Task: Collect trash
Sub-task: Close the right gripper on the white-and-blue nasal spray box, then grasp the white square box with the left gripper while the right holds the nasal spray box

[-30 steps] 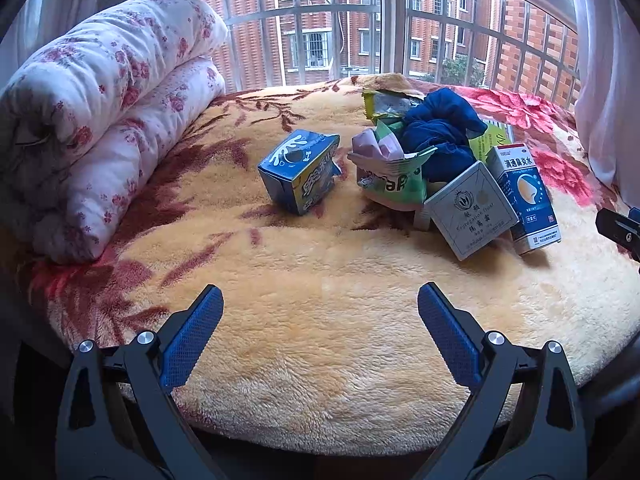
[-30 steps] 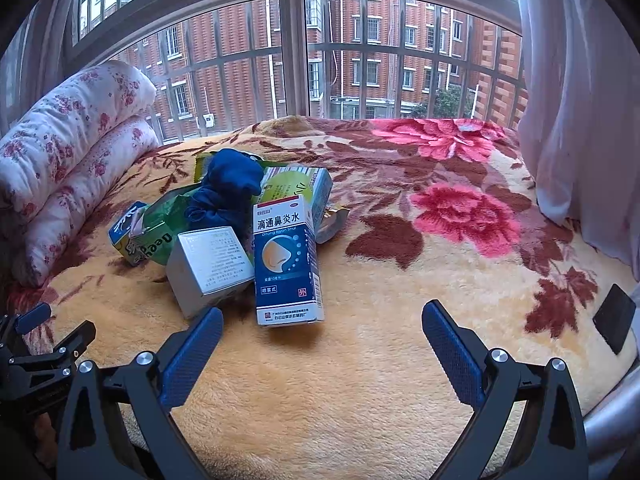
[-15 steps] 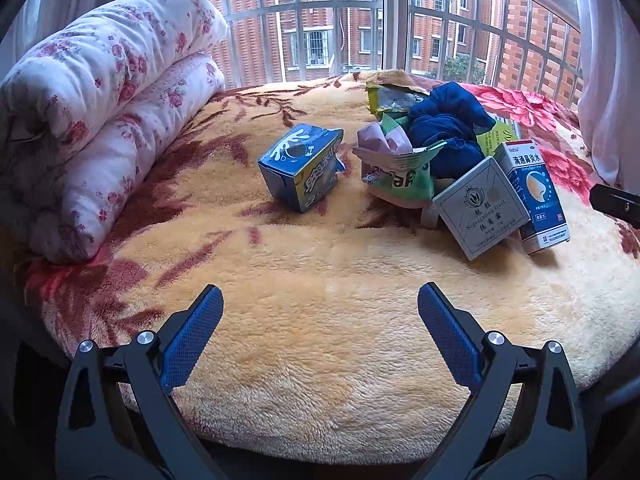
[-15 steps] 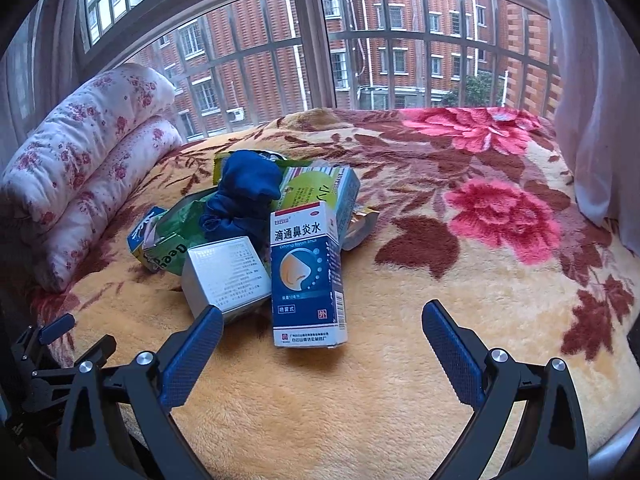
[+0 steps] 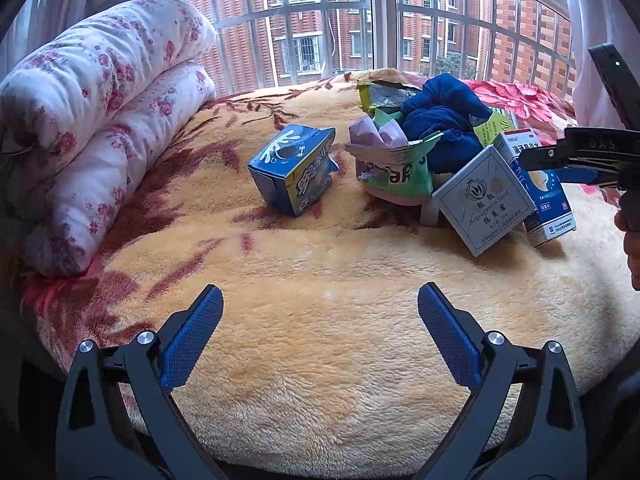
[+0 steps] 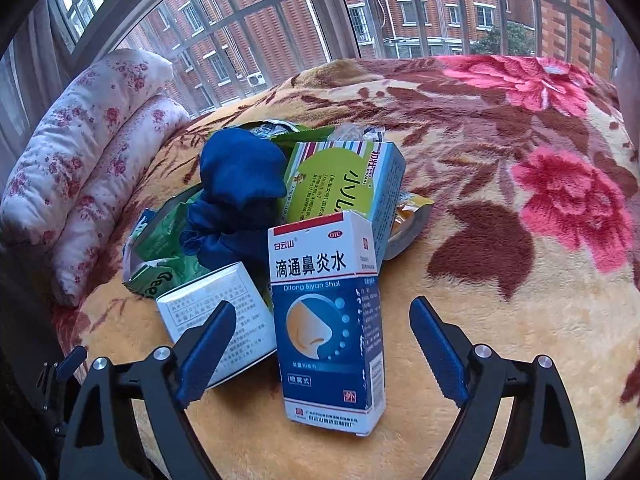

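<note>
A pile of trash lies on the yellow floral blanket [image 5: 320, 272]. It holds a blue and white nasal spray box [image 6: 328, 320], a white box [image 6: 216, 316], a green and blue box [image 6: 348, 180], a green snack bag [image 5: 396, 168], a dark blue cloth [image 6: 236, 192] and a blue milk carton [image 5: 296, 168] set apart to the left. My right gripper [image 6: 320, 344] is open, its fingers on either side of the nasal spray box without touching it. My left gripper [image 5: 320, 332] is open and empty over bare blanket, well short of the pile.
A rolled floral quilt [image 5: 96, 120] lies along the left side. A barred window [image 5: 332, 20] stands behind the bed. A white curtain [image 5: 600, 20] hangs at the right. The right gripper's body shows at the right edge of the left wrist view [image 5: 588, 156].
My right gripper has moved forward and left to the pile, so the nasal spray box now stands between its open fingers. My left gripper has edged forward slightly.
</note>
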Tool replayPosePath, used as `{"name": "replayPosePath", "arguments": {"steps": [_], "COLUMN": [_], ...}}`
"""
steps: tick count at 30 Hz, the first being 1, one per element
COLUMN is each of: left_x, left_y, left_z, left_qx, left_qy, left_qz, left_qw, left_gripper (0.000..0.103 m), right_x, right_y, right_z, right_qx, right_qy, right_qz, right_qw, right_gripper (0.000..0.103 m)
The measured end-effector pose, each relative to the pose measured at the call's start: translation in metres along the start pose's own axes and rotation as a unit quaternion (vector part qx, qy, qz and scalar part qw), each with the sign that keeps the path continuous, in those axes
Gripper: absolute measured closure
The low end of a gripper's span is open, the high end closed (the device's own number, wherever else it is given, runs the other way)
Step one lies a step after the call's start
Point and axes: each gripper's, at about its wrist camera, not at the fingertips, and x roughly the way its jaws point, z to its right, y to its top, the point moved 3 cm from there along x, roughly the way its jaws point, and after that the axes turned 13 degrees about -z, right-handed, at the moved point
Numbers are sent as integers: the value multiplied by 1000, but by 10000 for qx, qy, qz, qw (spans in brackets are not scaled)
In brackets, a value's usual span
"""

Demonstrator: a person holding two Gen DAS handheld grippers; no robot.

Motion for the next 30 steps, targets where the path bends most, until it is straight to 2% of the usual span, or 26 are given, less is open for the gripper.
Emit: {"name": "replayPosePath", "arguments": {"steps": [3,6,7,12,19,22,26,30], "left_x": [2,4,4,2,-12,-21,-26,-16], "left_y": [0,-1,-2,-4,-7,-1,12,31], "left_z": [0,1,1,8,35,57,84,88], "left_qx": [28,47,54,159,713,1181,1851,2046], "left_qy": [-33,-71,-86,-184,-222,-256,-355,-761], "left_qz": [-11,-21,-14,67,560,901,1364,1350], "left_qw": [10000,10000,9999,9997,9956,9886,9726,9665], "left_gripper": [8,8,8,8,8,8,8,8], "right_x": [10,16,18,16,-22,-44,-68,-80], "right_y": [8,8,8,1,-16,-33,-63,-90], "right_z": [-3,-2,-1,5,5,9,20,33], "right_qx": [-41,-55,-45,16,-1,1,94,264], "right_qy": [-142,-274,-260,-161,61,59,23,-12], "right_qz": [-145,-249,-293,-293,174,402,582,637], "right_qw": [9998,9993,9992,9994,9998,9992,9983,9976], "right_gripper": [17,33,45,47,48,48,48,48]}}
